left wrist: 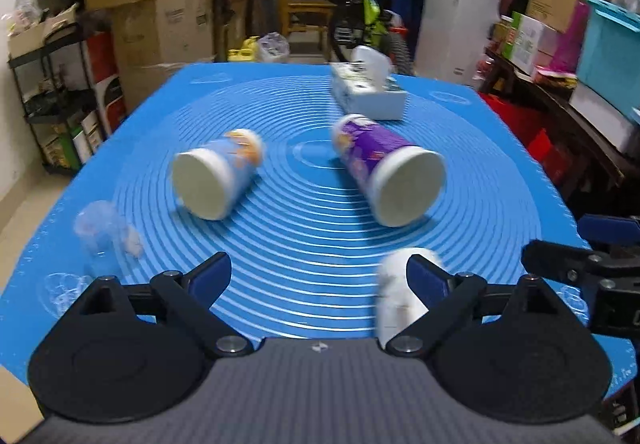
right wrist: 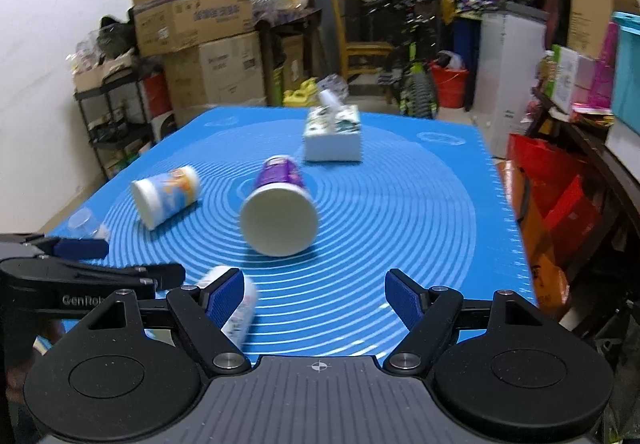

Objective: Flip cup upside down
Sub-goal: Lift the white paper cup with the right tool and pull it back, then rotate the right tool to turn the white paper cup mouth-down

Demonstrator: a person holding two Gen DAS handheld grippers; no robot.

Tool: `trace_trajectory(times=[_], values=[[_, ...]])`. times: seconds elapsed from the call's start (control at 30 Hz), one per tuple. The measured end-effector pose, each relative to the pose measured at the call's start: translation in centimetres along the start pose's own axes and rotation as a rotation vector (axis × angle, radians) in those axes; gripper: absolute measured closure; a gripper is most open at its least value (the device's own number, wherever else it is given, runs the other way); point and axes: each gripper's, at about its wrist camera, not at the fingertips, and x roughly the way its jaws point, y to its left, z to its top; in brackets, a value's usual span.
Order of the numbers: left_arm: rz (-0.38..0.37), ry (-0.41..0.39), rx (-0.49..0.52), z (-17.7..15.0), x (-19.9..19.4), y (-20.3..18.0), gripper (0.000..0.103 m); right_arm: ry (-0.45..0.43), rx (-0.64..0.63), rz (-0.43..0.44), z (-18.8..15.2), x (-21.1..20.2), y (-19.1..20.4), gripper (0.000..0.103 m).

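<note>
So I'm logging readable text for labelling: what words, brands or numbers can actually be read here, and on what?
"GenRob", cut off at the edge: on the left claw body, seen from the right wrist.
Cardboard boxes: printing too blurred to read.
Purple cup, blue-and-orange cup, tissue box: print too blurred.
Blue mat: corner logos unreadable.

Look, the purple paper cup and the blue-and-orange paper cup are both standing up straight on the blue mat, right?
Not quite. The purple paper cup and the blue-and-orange paper cup are both on the blue mat, but lying on their sides, not standing. The right wrist view shows it.
</note>
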Motion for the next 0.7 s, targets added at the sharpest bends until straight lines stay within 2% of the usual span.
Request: trace_trajectory(times=[0.3,0.53,0.63,0.67,0.7], values=[[0.072,0.028,-0.013,-0.5,1.6,4.2,0.009,0.199,-0.018,0.103,3.0,5.2,3.4,0.022],[0.083,0.050,-0.030,-0.8,2.6,6.4,0.009,0.431,0.035,0.158,4.2,10.4,4.6,0.022],[0.076,0.054,-0.041,-1.0,2.6,7.0,0.009,0.496,0.061,0.152,4.1,12.1,5.0,0.023],[0.075,0.052,-0.040,-1.1,2.6,7.0,0.009,0.516,0.066,0.153,4.1,12.6,5.0,0.024],[0.074,0.052,-0.037,-1.1,2.6,7.0,0.009,0.540,0.068,0.154,4.1,13.0,5.1,0.030]])
